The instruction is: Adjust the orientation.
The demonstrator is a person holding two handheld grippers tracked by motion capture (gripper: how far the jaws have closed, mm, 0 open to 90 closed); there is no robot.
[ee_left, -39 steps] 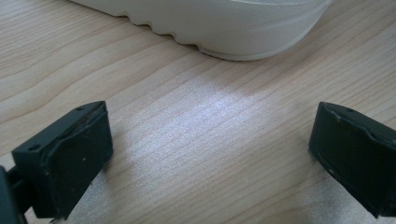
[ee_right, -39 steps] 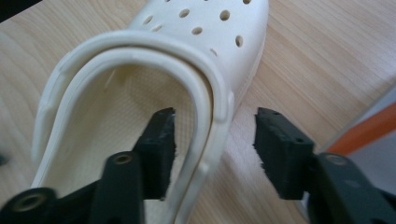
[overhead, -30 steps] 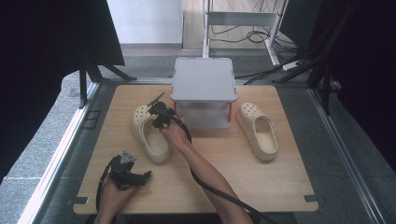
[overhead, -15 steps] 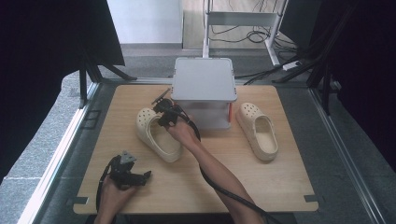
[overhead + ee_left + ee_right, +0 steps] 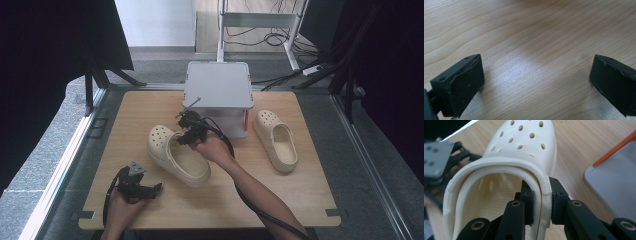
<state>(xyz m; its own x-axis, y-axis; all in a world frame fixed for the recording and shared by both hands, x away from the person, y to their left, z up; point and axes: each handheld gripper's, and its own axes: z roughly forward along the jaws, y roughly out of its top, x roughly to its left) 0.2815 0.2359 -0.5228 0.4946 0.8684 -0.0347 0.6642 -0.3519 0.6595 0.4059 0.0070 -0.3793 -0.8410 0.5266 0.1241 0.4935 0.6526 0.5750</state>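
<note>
The right gripper [image 5: 541, 202] is clamped on the side wall of a cream clog [image 5: 524, 152], one black jaw inside the shoe's opening and the other pressed against the outer face of the rim (the wall is squeezed thin between the pads). From the high view that right gripper [image 5: 186, 136] sits at the clog [image 5: 176, 154], which lies slanted across the left half of the wooden table [image 5: 300, 195], its perforated toe pointing toward the far left. Just behind the gripper stands a grey lidded box [image 5: 219, 92] with an orange trim on its front face. On the box's other side, well apart from the held shoe, a second cream clog [image 5: 275, 139] rests flat on the wood. Near the front left edge, the left gripper [image 5: 152, 189] is low over bare board, its jaws spread wide with nothing between them.
</note>
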